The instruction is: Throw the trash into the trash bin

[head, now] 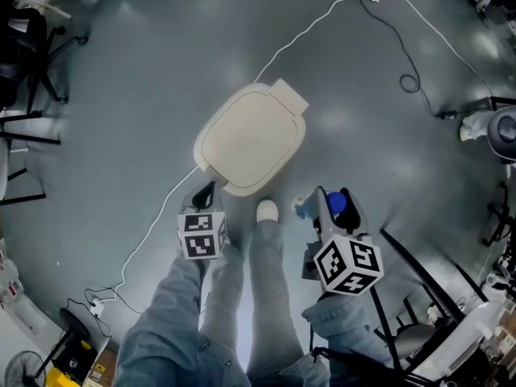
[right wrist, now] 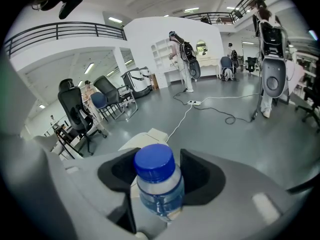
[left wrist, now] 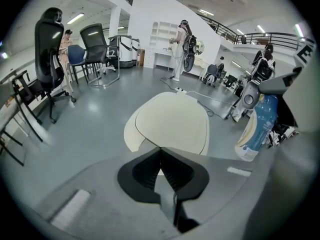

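Note:
The trash bin (head: 251, 138) is a cream bin with its flat lid down, standing on the grey floor just ahead of the person's white shoe (head: 267, 210). My left gripper (head: 203, 196) hovers at the bin's near left edge, shut with nothing in it; in the left gripper view its black pads (left wrist: 161, 171) meet in front of the bin (left wrist: 172, 121). My right gripper (head: 332, 210) is to the right of the shoe, shut on a clear plastic bottle (right wrist: 157, 181) with a blue cap (head: 337, 202). The bottle (left wrist: 257, 126) also shows at the right of the left gripper view.
A white cable (head: 306, 27) runs from the far floor past the bin to a power strip (head: 97, 305). A black cable (head: 411, 79) loops at the far right. Black office chairs (left wrist: 50, 59) stand to the left, a black metal frame (head: 419, 272) near right. People (left wrist: 177, 49) stand far off.

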The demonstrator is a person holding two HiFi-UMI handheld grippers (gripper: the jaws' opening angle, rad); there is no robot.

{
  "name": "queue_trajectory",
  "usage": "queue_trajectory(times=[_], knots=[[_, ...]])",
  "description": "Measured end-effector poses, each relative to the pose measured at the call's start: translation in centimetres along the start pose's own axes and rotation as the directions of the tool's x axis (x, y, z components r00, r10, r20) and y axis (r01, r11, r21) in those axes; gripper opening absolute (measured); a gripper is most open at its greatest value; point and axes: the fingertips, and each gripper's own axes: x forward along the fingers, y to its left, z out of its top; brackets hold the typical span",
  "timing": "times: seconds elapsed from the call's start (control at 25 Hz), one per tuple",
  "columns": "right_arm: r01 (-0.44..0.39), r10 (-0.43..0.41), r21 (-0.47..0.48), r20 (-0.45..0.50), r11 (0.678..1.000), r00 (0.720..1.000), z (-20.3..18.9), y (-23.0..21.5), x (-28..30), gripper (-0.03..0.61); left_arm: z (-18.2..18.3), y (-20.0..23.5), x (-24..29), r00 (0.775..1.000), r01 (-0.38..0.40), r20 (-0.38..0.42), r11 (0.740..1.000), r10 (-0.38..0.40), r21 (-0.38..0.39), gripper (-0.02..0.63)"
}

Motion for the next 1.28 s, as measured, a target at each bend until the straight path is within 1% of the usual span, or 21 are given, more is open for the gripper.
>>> queue_trajectory(times=[0.12, 0.32, 0.76, 0.92, 1.08, 1.28], knots=[[0.008, -0.008, 0.018, -0.007, 1.000, 1.000, -0.5, -0.4, 0.1, 0.250, -0.8, 0.2, 0.6, 1.000, -0.005, -0.016, 1.000, 0.005, 0.001, 0.009], [0.005, -0.005, 0.013, -0.026, 1.000, 1.000, -1.0, -0.6, 0.3, 0.250, -1.4, 0.2, 1.5, 0.999, -0.005, -0.039, 0.999, 0.007, 0.038, 0.009], [-0.010, 0.010, 0.008, -0.035, 1.000, 0.999, -1.3, -0.2, 0.6, 0.250, -2.1, 0.7, 2.1, 0.999, -0.013, -0.047, 1.000, 0.012, -0.012, 0.009], [-0.010, 0.011, 0.011, -0.036, 1.000, 0.999, -1.5, -0.3, 0.6, 0.250, -2.1, 0.7, 2.3, 0.998, -0.009, -0.065, 1.000, 0.010, 0.003, 0.010], [-0.008, 0.009, 0.017, -0.034, 1.000, 0.999, -1.5, -0.3, 0.5, 0.250, -2.2, 0.7, 2.4, 0.996, 0.001, -0.085, 1.000, -0.001, -0.001, 0.011], [-0.011, 0.011, 0.016, -0.028, 1.000, 1.000, -1.5, -0.2, 0.1, 0.250, -1.9, 0.3, 2.1, 0.998, 0.003, -0.070, 1.000, -0.001, 0.023, 0.011]])
